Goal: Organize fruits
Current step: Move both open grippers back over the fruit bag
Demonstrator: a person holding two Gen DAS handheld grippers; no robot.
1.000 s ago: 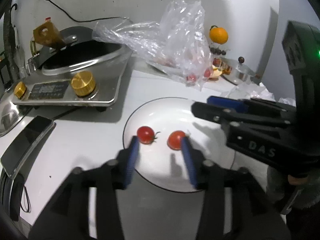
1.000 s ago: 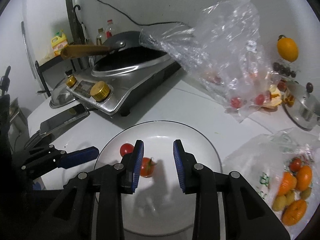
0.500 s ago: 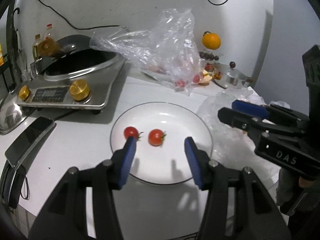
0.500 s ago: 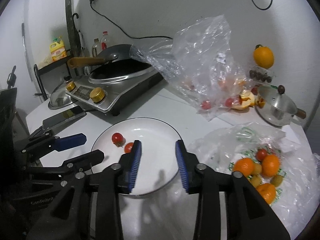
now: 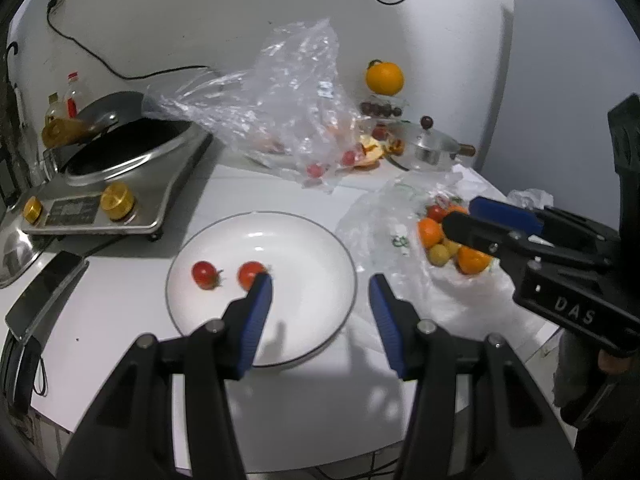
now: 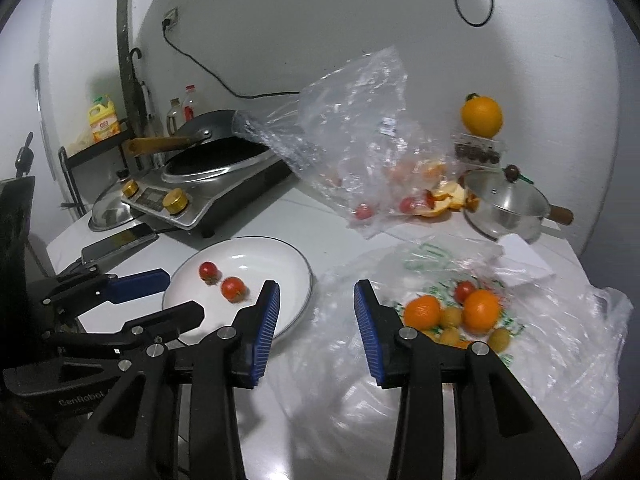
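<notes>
Both claws open & empty: fruit pile (image 6: 460, 314) in the flat bag (image 6: 560, 320) lies fwd-right of right claw (image 6: 317, 298), nearer than to left claw (image 5: 320, 294) over the plate (image 5: 320, 236) w/ 2 tomatoes (image 5: 228, 274), so right arm probably goes.

Both grippers now sit higher & further back vs 1 s ago: plate (image 5: 304, 232) w/ 2 tomatoes shrinks toward frame center-left. Right gripper (image 6: 316, 300) swings from over plate to bag of oranges (image 6: 452, 312), lower right. Left gripper (image 5: 320, 292) jaws spread wider.
</notes>
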